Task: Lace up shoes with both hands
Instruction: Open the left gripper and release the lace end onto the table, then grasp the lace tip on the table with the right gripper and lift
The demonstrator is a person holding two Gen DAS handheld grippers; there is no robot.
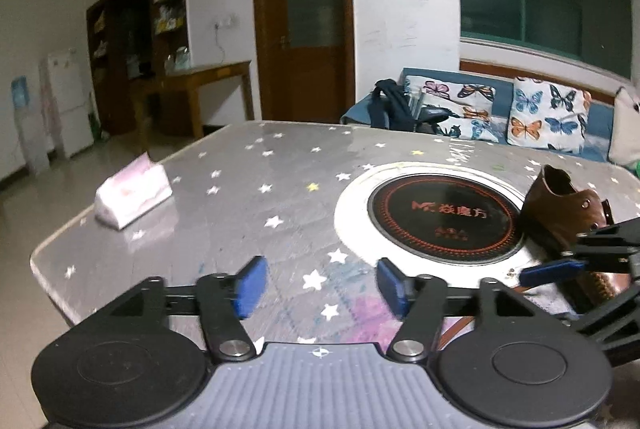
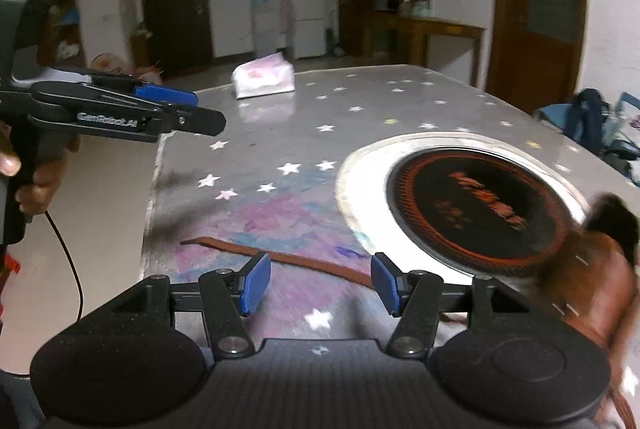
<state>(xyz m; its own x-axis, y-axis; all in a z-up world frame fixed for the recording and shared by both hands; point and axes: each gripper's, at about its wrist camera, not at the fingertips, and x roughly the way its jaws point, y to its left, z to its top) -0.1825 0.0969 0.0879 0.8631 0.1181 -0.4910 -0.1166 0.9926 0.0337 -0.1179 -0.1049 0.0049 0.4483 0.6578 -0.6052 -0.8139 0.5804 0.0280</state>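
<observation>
A brown leather shoe (image 1: 560, 213) stands on the star-patterned table (image 1: 248, 197) at the right, beside the round cooktop. In the right wrist view the shoe (image 2: 592, 277) is blurred at the right edge. Its brown lace (image 2: 280, 259) trails left across the table, passing under and just ahead of my right gripper (image 2: 320, 289). That gripper is open with nothing between its blue pads. My left gripper (image 1: 322, 287) is also open and empty, hovering over bare table left of the shoe. The right gripper (image 1: 560, 269) shows side-on next to the shoe. A hand (image 2: 36, 185) holds the left gripper (image 2: 172, 105) beyond the table's left edge.
A round black induction cooktop (image 1: 444, 217) with a white ring is set in the table. A pink-white tissue pack (image 1: 134, 195) lies near the far left corner. Behind the table are a blue sofa with butterfly cushions (image 1: 548, 117) and a dark bag (image 1: 388, 101).
</observation>
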